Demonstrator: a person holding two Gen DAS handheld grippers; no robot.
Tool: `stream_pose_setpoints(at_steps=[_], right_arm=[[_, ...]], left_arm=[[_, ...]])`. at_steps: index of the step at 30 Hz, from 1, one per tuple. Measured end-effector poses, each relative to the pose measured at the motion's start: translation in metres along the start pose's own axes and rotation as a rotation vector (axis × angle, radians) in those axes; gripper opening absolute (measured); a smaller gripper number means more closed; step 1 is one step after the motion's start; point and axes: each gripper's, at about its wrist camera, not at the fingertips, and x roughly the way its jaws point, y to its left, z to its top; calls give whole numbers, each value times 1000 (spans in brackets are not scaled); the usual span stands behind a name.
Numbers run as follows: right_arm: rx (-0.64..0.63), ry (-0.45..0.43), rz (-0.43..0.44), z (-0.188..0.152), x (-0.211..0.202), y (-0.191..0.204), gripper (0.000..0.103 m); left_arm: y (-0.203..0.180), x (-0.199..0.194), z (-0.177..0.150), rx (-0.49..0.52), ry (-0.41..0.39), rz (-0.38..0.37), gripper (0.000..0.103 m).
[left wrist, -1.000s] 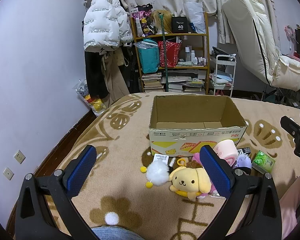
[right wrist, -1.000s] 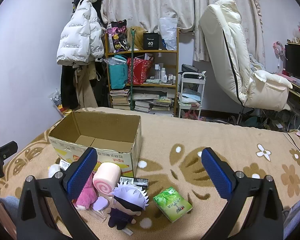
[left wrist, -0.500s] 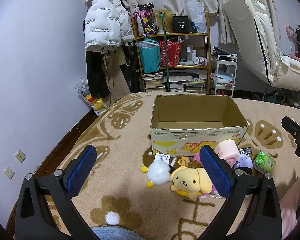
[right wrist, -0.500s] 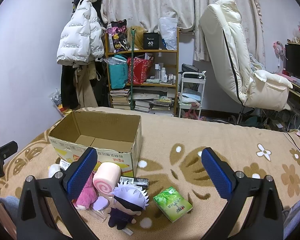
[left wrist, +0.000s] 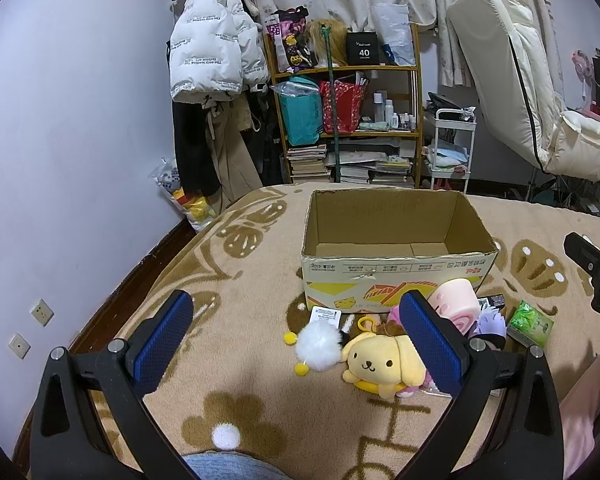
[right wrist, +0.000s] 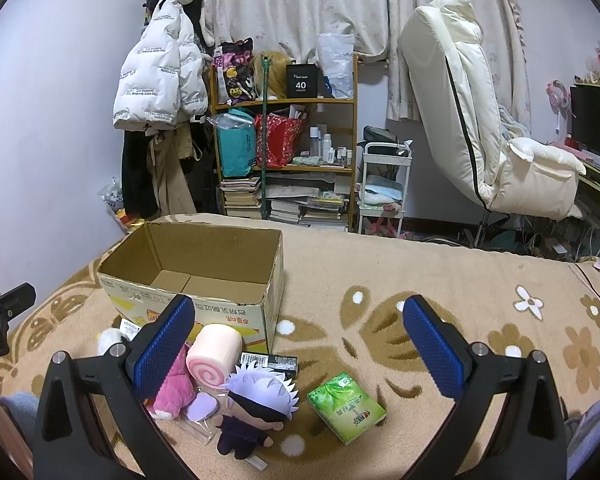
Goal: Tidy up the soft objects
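Note:
An empty cardboard box (left wrist: 396, 268) (right wrist: 188, 256) sits on the beige flowered blanket. In front of it lie a white pompom (left wrist: 318, 347), a yellow dog plush (left wrist: 382, 364), a pink swirl-roll cushion (right wrist: 216, 354) (left wrist: 456, 302), a pink plush (right wrist: 174, 390), a white-haired doll (right wrist: 256, 404) and a green tissue pack (right wrist: 346, 407) (left wrist: 530, 322). My left gripper (left wrist: 300, 342) hangs open above the pompom and dog plush, holding nothing. My right gripper (right wrist: 298, 346) is open over the doll and tissue pack, also holding nothing.
A black packet (right wrist: 269, 362) lies by the box corner. Beyond the bed stand a cluttered wooden shelf (right wrist: 284, 152), a hanging white puffer jacket (right wrist: 156, 80), a small white cart (right wrist: 384, 184) and a cream recliner chair (right wrist: 480, 128). The bed's left edge drops to the floor.
The left wrist view has shifted very slightly; the box and toys sit a touch to the right. Nothing was grasped or moved, and the right wrist view is unchanged.

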Motion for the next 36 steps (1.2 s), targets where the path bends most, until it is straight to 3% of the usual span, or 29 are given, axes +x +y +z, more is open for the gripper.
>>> stream_pose_setpoints(at_steps=[16,22,31,36], right_arm=[[-13,7,-1,-1,1,3,103],[-20,41,-4,-3,7,6,103],[66,163,24,1,31,-8,103],[142,284,48,-2,56,-21,103]], left_arm=[[0,-1,-2,2,1,3,102],[-1,8,0,21,44,44,102],[1,42,10,3,144,60,102],[1,70,16,-9,215,42,102]])
